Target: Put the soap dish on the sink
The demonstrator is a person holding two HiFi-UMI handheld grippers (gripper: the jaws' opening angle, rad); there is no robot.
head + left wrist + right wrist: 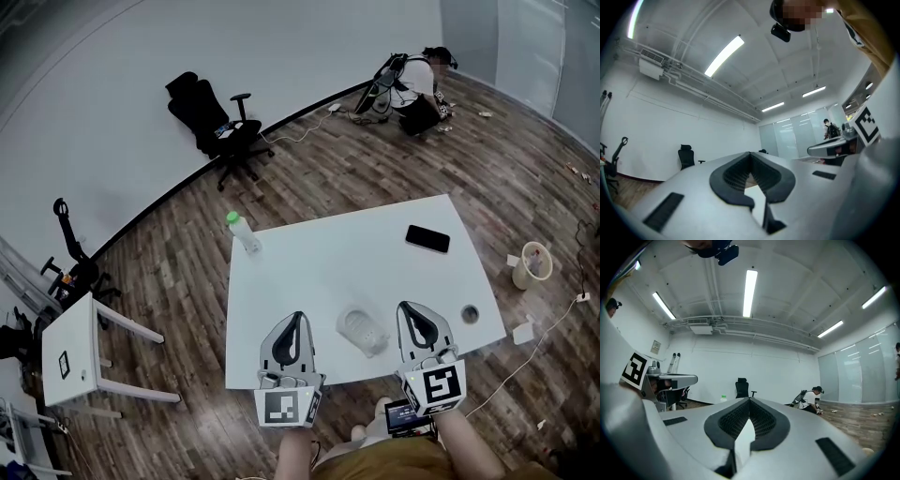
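Closest to the camera, the person's forearms and lap fill the bottom edge of the head view, with the marker cubes of both tools just above them. The left tool (297, 319) and the right tool (411, 307) are held level over the near edge of the white desk (309, 267). Each has its jaws pressed together at the tips, and nothing is caught between them, as is confirmed in both gripper views. The soap dish (362, 330), a clear piece, lies on the desk between the two tools, somewhat nearer the right one and touched by neither. No grasp has yet been made, so the task is judged to be at its very start. The right tool's jaws would best be spread first, lowered until one rim of the dish sits between the pads, then closed on that rim rather than across the whole body. A light, clear dish is likely to slide or tip on the smooth top, and it should be kept level while carried. Farther along the desk a round hole (470, 314), a dark phone (427, 238) and a green-capped bottle (243, 232) are seen. Beyond these are an office chair (220, 122) and a person (419, 84) crouched by the far wall. No sink is shown in any view, so the goal place cannot be given. The dish is absent from both gripper views, its outline is faint against the white top, and whether anything lies in it cannot be told.
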